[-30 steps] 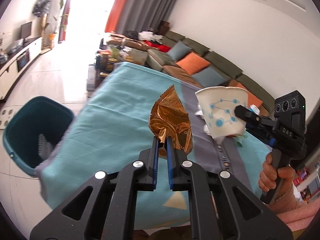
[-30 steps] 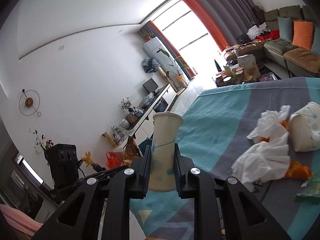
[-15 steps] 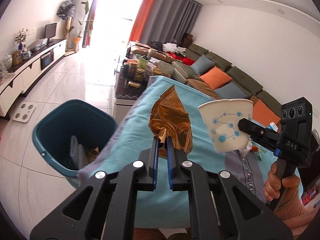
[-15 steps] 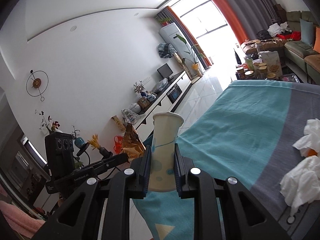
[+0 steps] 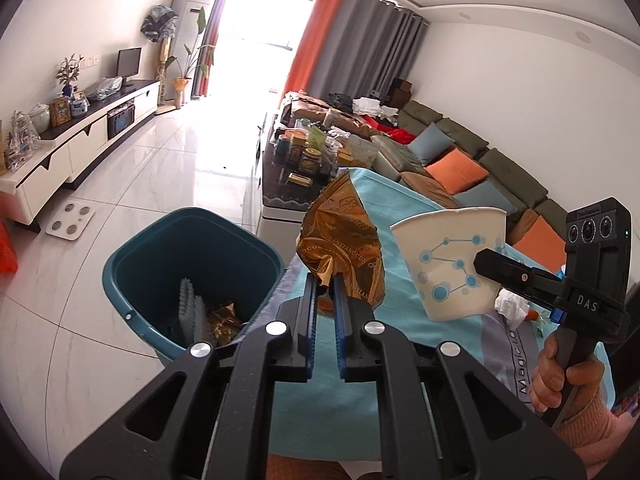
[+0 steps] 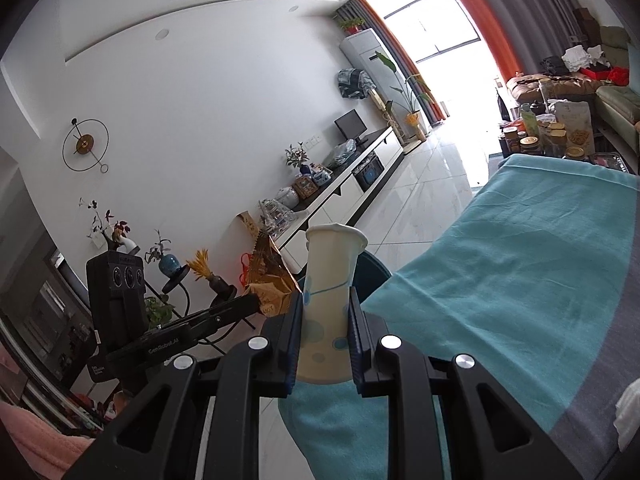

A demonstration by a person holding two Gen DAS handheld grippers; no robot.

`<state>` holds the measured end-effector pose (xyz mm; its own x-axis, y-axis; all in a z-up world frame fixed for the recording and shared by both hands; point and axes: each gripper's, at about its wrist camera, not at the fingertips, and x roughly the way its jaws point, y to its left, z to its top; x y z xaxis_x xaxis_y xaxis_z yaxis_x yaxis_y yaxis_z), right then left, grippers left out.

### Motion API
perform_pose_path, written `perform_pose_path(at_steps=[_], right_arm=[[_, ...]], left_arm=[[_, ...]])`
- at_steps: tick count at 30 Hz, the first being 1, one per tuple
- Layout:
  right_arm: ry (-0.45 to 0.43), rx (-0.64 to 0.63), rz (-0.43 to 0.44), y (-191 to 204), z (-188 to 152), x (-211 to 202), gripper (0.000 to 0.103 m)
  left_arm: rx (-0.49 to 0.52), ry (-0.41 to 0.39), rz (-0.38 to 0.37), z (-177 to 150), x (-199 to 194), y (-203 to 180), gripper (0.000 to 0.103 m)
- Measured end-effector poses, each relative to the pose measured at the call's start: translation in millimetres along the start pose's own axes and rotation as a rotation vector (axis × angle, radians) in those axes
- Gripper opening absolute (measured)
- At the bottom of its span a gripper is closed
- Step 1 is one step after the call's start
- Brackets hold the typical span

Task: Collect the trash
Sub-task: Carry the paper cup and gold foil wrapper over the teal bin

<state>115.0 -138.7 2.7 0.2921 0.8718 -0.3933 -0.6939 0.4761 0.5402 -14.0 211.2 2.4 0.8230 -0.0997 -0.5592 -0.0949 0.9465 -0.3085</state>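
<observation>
The left gripper [image 5: 325, 280] had its fingers clamped on the lower end of a gold foil wrapper [image 5: 344, 240], which stood up beyond their tips. The right gripper [image 6: 325, 300] squeezed a paper cup [image 6: 330, 280] between its fingers, rim past the tips. A teal bin [image 5: 168, 248] lay left of the left fingers.

Gold wrapper [image 5: 344, 248], blue-dotted white cup [image 5: 452, 264], teal bin [image 5: 160, 248].

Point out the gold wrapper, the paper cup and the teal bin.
gold wrapper [image 5: 340, 236], left wrist view, middle of the foil.
paper cup [image 5: 452, 264], left wrist view, printed side wall.
teal bin [image 5: 160, 256], left wrist view, inner back wall.
</observation>
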Motion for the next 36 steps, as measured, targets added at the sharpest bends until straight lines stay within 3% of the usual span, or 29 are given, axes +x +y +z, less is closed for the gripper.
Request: perform_pose_path(at_steps=[36], right_arm=[[0.142, -0.013, 0.021, 17, 23, 98, 0.019]], left_arm=[[-0.095, -0.014, 0.174, 11, 7, 68, 0.008]])
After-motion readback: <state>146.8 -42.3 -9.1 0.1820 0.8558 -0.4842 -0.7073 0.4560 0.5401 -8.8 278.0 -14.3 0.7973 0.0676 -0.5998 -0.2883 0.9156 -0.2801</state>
